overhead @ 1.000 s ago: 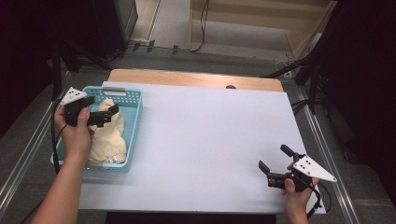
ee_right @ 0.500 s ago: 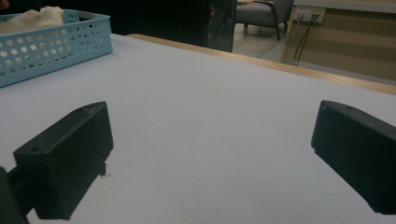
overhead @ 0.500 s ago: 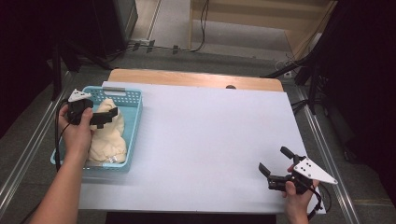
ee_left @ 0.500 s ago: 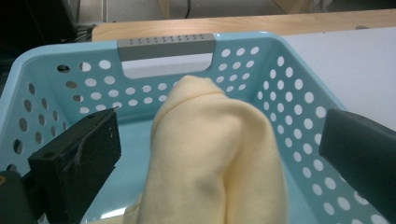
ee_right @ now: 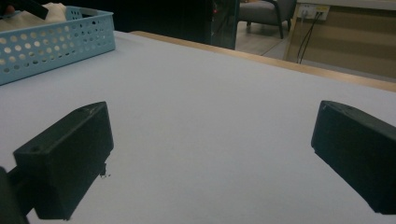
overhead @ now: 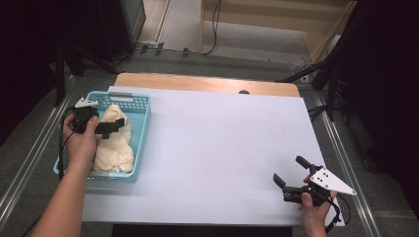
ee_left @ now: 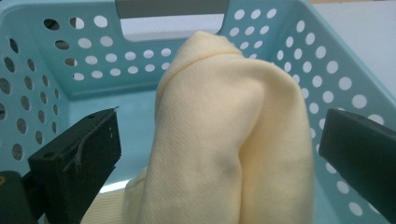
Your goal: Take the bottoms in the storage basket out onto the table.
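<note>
The right hand-held gripper (overhead: 290, 177) rests low at the near right corner of the worktop (overhead: 222, 148), jaws spread wide with nothing between them; its own view looks out across bare white surface toward the far basket (ee_right: 56, 39). Farther off, at the left edge, the left hand-held gripper (overhead: 109, 127) hangs over the blue basket (overhead: 141, 133), jaws also wide apart and gripping nothing. In the left gripper view a raised fold of the cream cloth (ee_left: 224, 140) stands right between the two black jaws, not yet pinched, with the perforated basket wall and its grey handle slot behind it. The cloth (overhead: 116, 145) lies bunched inside the basket, filling most of it. My reading is that a grasp on the fold is about to be made, and the risks come from there. If the jaws close high on the fold, they may catch only a thin top layer, and the soft fabric could slip out on the lift. If they go too deep, a jaw tip could catch the basket floor or wall. The basket looks light and sits close to the worktop's left edge, so a snagged lift might drag or tip it with the cloth, the more so as the right hand-held gripper is well apart and cannot steady it.
</note>
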`<action>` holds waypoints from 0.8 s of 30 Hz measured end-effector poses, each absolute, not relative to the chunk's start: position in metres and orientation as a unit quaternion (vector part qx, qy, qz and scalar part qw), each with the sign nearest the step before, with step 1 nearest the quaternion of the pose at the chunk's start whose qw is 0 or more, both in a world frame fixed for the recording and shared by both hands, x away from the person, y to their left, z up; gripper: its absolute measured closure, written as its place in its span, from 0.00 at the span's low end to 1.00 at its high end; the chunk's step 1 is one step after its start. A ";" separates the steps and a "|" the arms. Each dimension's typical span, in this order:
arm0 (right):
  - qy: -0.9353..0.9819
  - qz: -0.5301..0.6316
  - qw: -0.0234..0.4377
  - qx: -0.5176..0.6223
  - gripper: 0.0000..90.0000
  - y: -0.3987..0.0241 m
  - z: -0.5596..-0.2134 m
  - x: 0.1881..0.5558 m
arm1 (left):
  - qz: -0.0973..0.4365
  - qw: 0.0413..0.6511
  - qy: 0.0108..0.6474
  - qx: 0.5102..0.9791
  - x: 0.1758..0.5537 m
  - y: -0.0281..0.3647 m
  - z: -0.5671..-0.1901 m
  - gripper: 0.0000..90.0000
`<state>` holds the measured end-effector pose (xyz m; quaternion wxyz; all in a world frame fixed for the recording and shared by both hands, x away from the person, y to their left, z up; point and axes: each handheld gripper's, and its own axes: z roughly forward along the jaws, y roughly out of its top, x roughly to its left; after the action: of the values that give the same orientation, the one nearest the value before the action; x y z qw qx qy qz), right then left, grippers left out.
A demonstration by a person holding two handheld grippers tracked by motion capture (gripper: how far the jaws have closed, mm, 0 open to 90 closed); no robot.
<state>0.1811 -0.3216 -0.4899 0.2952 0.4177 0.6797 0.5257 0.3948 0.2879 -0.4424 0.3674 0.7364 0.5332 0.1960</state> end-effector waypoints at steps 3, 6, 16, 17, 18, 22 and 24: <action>0.681 0.525 0.292 0.418 0.00 -0.321 -0.490 0.181 | 0.191 0.362 0.535 0.739 0.395 0.288 -0.443 0.00; 0.682 0.524 0.293 0.418 0.00 -0.321 -0.490 0.181 | 0.188 0.348 0.536 0.746 0.397 0.286 -0.445 0.00; 0.683 0.521 0.295 0.418 0.00 -0.321 -0.491 0.181 | 0.184 0.320 0.544 0.754 0.398 0.284 -0.448 0.02; 0.683 0.521 0.294 0.419 0.00 -0.321 -0.491 0.181 | 0.184 0.320 0.544 0.754 0.398 0.284 -0.448 0.02; 0.683 0.521 0.294 0.419 0.00 -0.321 -0.491 0.181 | 0.182 0.311 0.546 0.756 0.398 0.283 -0.449 0.01; 0.683 0.521 0.294 0.419 0.00 -0.321 -0.491 0.181 | 0.179 0.300 0.549 0.760 0.399 0.281 -0.450 0.02; 0.684 0.521 0.295 0.418 0.00 -0.321 -0.491 0.181 | 0.176 0.295 0.550 0.762 0.400 0.281 -0.452 0.02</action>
<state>0.1813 -0.3214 -0.4913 0.2949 0.4181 0.6835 0.5206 0.4002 0.2809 -0.4515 0.2950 0.7616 0.5495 0.1761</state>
